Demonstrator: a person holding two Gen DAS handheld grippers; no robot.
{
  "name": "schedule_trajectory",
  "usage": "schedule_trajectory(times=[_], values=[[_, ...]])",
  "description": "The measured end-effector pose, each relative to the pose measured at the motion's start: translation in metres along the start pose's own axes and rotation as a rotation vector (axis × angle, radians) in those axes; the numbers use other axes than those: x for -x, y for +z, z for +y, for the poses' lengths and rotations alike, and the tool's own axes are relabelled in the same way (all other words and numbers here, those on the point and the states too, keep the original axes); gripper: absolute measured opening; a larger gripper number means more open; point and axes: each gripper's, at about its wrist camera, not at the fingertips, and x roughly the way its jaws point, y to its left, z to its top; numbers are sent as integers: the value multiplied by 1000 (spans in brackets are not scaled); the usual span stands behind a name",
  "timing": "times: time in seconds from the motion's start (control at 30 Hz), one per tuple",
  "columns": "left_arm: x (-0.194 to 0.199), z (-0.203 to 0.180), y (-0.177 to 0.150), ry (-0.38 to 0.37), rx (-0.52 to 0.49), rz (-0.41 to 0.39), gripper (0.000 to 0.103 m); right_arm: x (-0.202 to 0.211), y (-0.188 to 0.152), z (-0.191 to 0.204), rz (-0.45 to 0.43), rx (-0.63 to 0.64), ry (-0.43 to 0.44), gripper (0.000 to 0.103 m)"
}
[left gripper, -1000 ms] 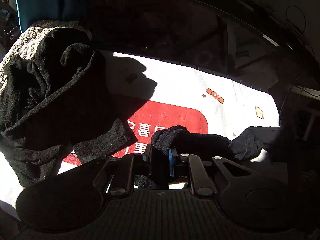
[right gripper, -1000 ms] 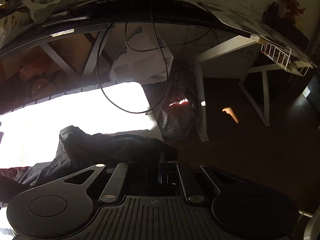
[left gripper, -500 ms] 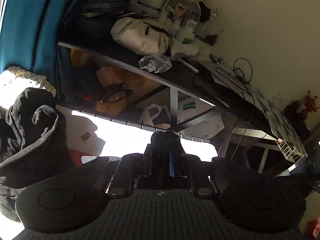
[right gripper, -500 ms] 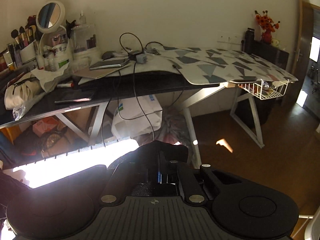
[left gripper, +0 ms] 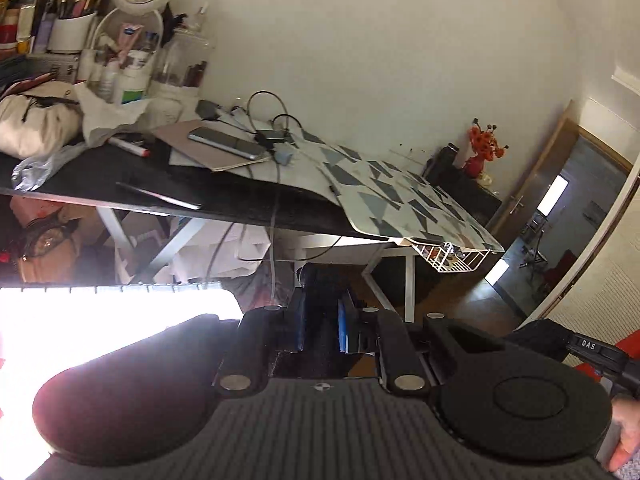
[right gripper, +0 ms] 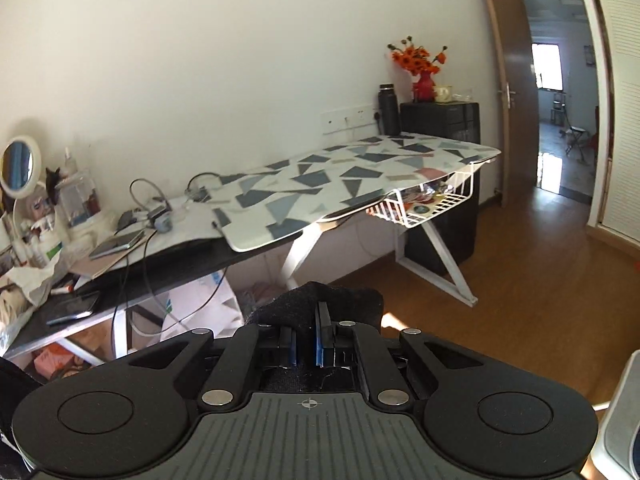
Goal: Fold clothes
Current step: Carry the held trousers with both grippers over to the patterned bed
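My left gripper point(left gripper: 320, 320) is shut on a fold of black garment point(left gripper: 318, 280) that pokes up between its blue-padded fingers. My right gripper point(right gripper: 306, 338) is shut on another part of the black garment point(right gripper: 320, 300), which bunches over its fingertips. Both grippers are raised and look out across the room. The rest of the garment hangs below and is hidden by the gripper bodies. The right gripper's black body and the hand holding it show at the right edge of the left wrist view point(left gripper: 592, 350).
A long desk point(right gripper: 248, 246) with a triangle-patterned mat point(right gripper: 340, 184), cables, tablets and cosmetics stands ahead against the wall. A wire basket point(right gripper: 424, 204) hangs under its right end. Wooden floor point(right gripper: 540, 260) and an open door point(right gripper: 560, 80) lie to the right. Sunlit bedding point(left gripper: 100, 320) is at lower left.
Both grippers have lifted the black garment up off the bed. The views swung from the bedding and under-desk area up to the desk top and wall. The black clothes pile left view.
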Motion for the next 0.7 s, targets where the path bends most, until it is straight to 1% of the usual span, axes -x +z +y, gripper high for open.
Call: schedule_trajectory(times=[0.03,0.13,0.2,0.3,0.4,0.47,0.57,0.7], values=[[-11,-21,0,3,-5,-2,16,2,7,-27,-15,-1,-3,7],[-51,-90,-4,-31,-33,9,16,6,27,-100,-67,13,-23,7],[-85,-134,-9,-108,-30,57,16,7,42,-147,-100,25,-54,7],[-130,-193,-17,-183,-13,109,16,14,68,-215,-136,29,-120,7],[-158,-248,-27,-274,-44,108,16,28,92,-269,-177,-10,-159,7],[-180,-284,-32,-327,-94,133,16,40,106,-301,-221,-12,-193,7],[-214,-322,-35,-390,-135,157,16,56,120,-338,-274,-10,-246,7],[-249,-350,-31,-445,-110,158,16,60,134,-376,-297,-22,-320,7]])
